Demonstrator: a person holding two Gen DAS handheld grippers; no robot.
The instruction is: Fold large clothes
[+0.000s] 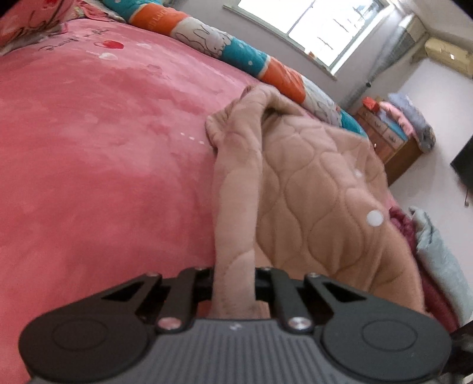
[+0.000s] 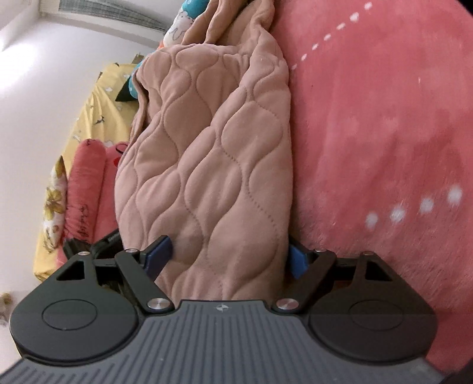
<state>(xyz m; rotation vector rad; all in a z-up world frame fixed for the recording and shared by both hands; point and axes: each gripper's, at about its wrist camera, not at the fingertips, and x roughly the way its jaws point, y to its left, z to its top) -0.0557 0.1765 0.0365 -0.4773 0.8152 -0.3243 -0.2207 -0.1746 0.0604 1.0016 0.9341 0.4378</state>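
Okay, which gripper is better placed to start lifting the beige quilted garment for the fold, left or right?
Left, probably. The left gripper is already shut on an edge of the beige quilted garment. The right gripper stands wide around a thick bunch without clearly pinching it.

Soft daylight came from the overexposed bright glass window (image 1: 310,23). The fuzzy pink plush bedspread (image 2: 384,133) blurred toward its edges, and fisheye distortion bowed both views, with dark corners.

Both grippers, left gripper (image 1: 233,283) and right gripper (image 2: 224,260), had black linkage arms, silver screws and ribbed grey bodies; the right's pads (image 2: 158,257) were blue
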